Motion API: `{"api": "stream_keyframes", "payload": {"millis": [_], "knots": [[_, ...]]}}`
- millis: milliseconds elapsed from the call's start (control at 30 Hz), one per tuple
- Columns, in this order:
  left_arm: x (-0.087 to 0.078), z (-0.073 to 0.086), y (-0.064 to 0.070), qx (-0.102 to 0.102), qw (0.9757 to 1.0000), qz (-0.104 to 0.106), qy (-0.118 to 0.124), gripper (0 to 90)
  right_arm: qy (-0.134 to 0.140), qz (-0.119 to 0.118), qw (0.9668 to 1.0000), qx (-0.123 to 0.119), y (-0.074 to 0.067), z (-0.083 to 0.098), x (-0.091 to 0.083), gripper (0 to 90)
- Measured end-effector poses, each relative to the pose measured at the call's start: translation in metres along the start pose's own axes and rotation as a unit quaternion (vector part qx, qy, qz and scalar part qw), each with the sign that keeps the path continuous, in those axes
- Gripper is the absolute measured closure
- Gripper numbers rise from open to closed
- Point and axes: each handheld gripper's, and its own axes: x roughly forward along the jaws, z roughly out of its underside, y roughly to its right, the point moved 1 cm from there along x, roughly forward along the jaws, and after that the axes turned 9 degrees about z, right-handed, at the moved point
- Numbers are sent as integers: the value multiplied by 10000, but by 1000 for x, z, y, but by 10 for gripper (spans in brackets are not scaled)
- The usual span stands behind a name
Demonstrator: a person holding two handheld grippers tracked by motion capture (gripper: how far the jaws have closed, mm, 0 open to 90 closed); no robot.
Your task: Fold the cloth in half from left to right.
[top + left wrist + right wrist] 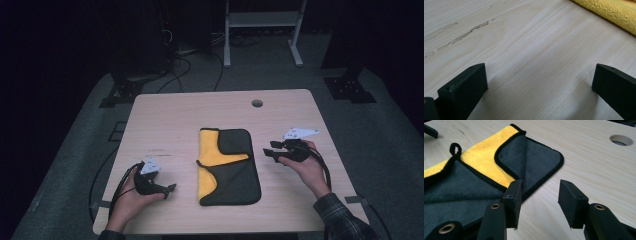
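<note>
A folded cloth point(227, 165), yellow on one face and dark grey on the other with black edging, lies flat in the middle of the wooden table point(175, 120). My left gripper point(169, 191) rests low over the table to the cloth's left, pointing toward it. Its jaws stand wide apart over bare wood point(539, 85), and the yellow cloth edge point(609, 12) lies beyond them. My right gripper point(270, 148) hovers just right of the cloth, open point(540, 195) with nothing between its jaws. The cloth's folded grey corner point(531, 160) and black hanging loop point(455, 148) lie ahead of it.
A round cable hole point(257, 103) is cut in the table near the far edge point(621, 140). Scuff marks point(464, 36) streak the wood left of the cloth. Beyond the table stand a white frame point(262, 30) and dark stands with cables on the floor.
</note>
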Motion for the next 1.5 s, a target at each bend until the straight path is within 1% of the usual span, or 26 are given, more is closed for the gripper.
{"api": "stream_keyframes", "payload": {"millis": [100, 167, 333, 433, 500, 700, 733, 767, 833, 933, 1067, 1167, 1300, 1400, 1500], "knots": [[0, 0, 0, 0, 10000, 0, 0, 0, 4, -50, 10000, -55, -4, -6, 5, 529], [0, 0, 0, 0, 10000, 0, 0, 0, 60, -93, 9999, -45, -7, -10, 8, 533], [0, 0, 0, -1, 10000, 0, 1, 0, 29, -187, 9997, -157, -15, -19, 18, 540], [0, 0, 0, 0, 10000, -1, 1, 0, 77, -264, 9995, -147, -19, -25, 25, 549], [0, 0, 0, 0, 10000, -1, 0, 0, 5, -299, 9993, -225, -23, -27, 30, 553], [0, 0, 0, -1, 10000, 0, 1, 0, -22, -433, 9986, -291, -34, -36, 44, 567], [0, 0, 0, -1, 10000, 0, 1, 0, 8, -455, 9986, -277, -36, -38, 48, 570], [0, 0, 0, -2, 10000, 0, 2, 0, 6, -478, 9985, -259, -37, -38, 50, 569], [0, 0, 0, -1, 10000, -1, 1, 0, -75, -492, 9982, -342, -42, -39, 56, 568], [0, 0, 0, -1, 10000, -1, 1, 0, -121, -560, 9976, -399, -49, -42, 64, 573], [0, 0, 0, 0, 10000, -1, 1, 0, -129, -623, 9970, -451, -58, -46, 74, 584], [0, 0, 0, -2, 10000, 0, 2, 0, -153, -664, 9964, -499, -63, -48, 81, 596], [0, 0, 0, -5, 10000, -3, 4, 0, -188, -739, 9958, -500, -69, -49, 92, 615], [0, 0, 0, -9, 10000, -6, 5, 0, -223, -780, 9950, -585, -74, -50, 101, 619], [0, 0, 0, -10, 10000, -7, 5, 0, -269, -774, 9949, -594, -78, -51, 109, 625]]}}
